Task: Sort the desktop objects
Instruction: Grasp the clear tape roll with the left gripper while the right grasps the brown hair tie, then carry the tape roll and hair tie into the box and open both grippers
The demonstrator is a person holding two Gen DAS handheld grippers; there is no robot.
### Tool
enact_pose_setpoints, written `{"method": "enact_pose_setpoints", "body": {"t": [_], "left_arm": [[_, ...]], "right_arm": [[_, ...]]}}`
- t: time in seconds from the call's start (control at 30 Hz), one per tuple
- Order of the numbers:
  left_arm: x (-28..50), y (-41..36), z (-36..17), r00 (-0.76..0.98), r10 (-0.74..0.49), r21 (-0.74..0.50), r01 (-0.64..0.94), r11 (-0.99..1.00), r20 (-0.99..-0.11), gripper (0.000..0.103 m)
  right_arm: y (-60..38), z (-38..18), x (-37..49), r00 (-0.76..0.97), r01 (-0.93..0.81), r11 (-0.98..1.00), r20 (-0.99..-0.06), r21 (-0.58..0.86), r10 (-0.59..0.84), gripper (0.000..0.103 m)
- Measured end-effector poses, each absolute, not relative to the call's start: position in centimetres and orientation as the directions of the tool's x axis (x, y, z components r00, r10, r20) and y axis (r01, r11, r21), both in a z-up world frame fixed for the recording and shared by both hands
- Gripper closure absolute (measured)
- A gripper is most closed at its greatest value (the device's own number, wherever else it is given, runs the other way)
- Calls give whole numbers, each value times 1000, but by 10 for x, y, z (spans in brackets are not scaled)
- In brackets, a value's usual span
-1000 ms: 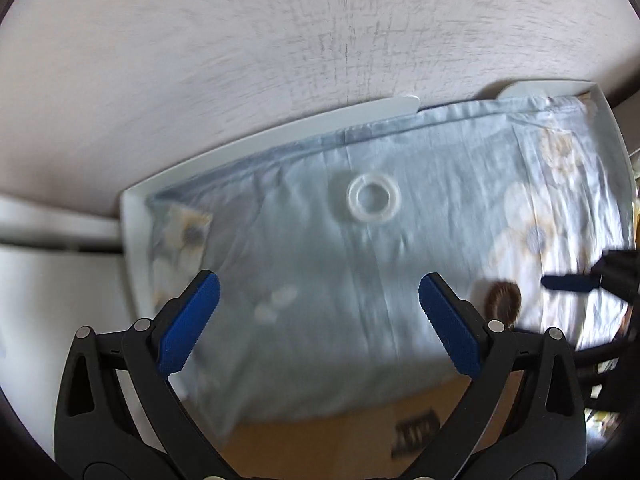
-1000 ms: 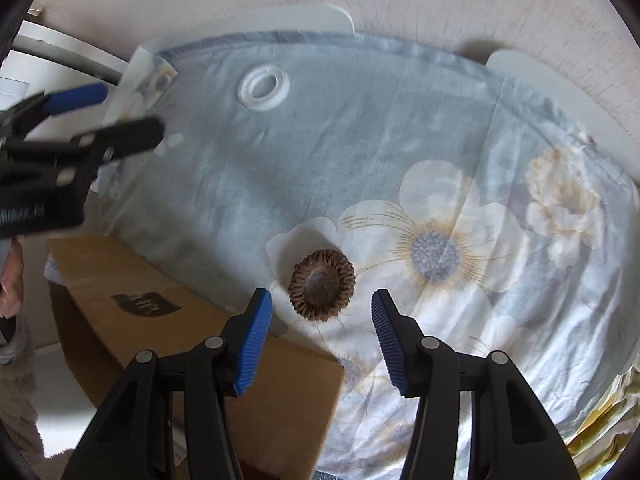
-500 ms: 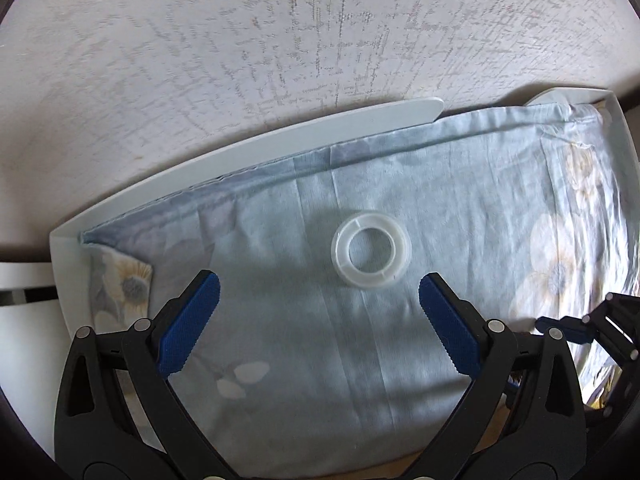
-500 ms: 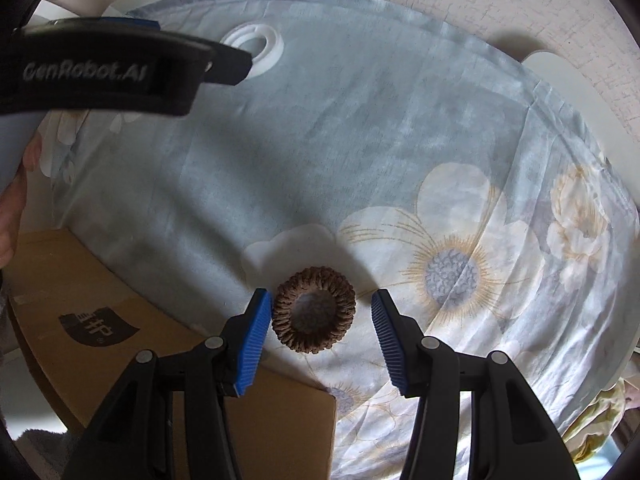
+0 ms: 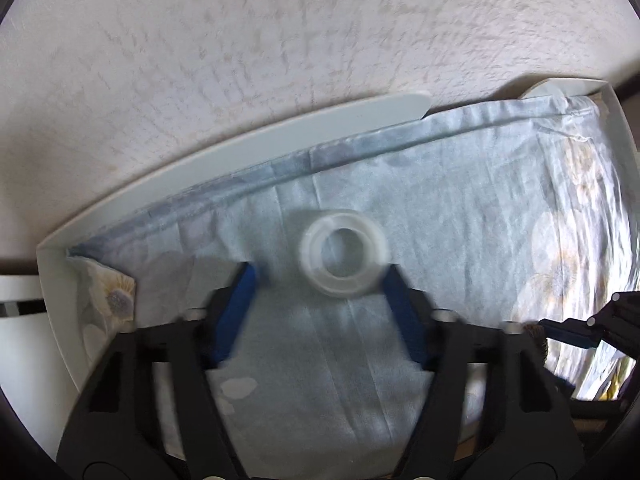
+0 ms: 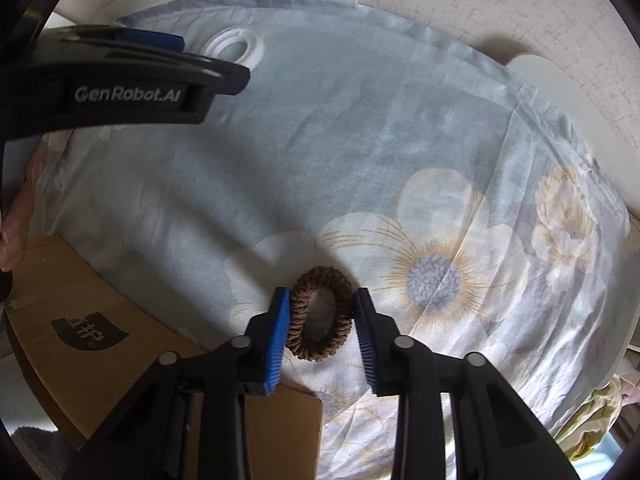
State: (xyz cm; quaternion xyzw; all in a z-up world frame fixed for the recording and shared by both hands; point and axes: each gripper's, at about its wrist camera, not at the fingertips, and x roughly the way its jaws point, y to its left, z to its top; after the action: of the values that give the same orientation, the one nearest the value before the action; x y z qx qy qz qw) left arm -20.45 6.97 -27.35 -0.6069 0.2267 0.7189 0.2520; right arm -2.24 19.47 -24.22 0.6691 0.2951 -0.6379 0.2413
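A translucent white tape ring (image 5: 344, 256) lies flat on the blue flowered cloth (image 5: 460, 220). My left gripper (image 5: 320, 276) points down at it with its jaws closing. The ring sits at the fingertips, the right pad at its edge and the left pad still apart from it. In the right wrist view a brown hair tie (image 6: 320, 312) is squeezed into an oval between the blue pads of my right gripper (image 6: 322, 294), whose jaws are closing on it. The left gripper (image 6: 120, 68) and the ring (image 6: 234, 46) also show there, at the upper left.
The cloth covers a white table (image 5: 280, 136) set against a textured wall (image 5: 280, 60). A brown cardboard box (image 6: 80, 320) stands at the table's near edge, below the hair tie. A person's hand (image 6: 16, 216) shows at the left border.
Both grippers sank toward the cloth. The left jaws narrowed from wide open to near the ring. The right jaws narrowed onto the hair tie and pressed it from round to oval.
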Motion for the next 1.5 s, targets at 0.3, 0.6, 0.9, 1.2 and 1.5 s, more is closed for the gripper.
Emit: {"method": "enact_pose_setpoints", "body": {"t": [0.3, 0.6, 0.9, 1.2, 1.5], "left_arm": [[-206, 56, -268, -122, 126, -28, -598, -801, -984, 66], [-182, 55, -237, -185, 141, 4, -622, -783, -973, 66], [-173, 58, -181, -251, 171, 24, -624, -781, -953, 66], [-111, 29, -88, -380, 174, 93, -590, -802, -908, 66], [-43, -34, -61, -417, 125, 82, -445, -892, -900, 66]], "right_arm": [[223, -237, -33, 35, 703, -711, -998, -7, 44, 88], [255, -216, -54, 39, 705, -708, -999, 31, -5, 88], [283, -171, -62, 11, 707, -704, -996, 73, -92, 88], [247, -100, -2, -38, 766, -634, -977, 107, -211, 88], [254, -69, 62, 4, 849, -507, -962, 148, -273, 88]]}}
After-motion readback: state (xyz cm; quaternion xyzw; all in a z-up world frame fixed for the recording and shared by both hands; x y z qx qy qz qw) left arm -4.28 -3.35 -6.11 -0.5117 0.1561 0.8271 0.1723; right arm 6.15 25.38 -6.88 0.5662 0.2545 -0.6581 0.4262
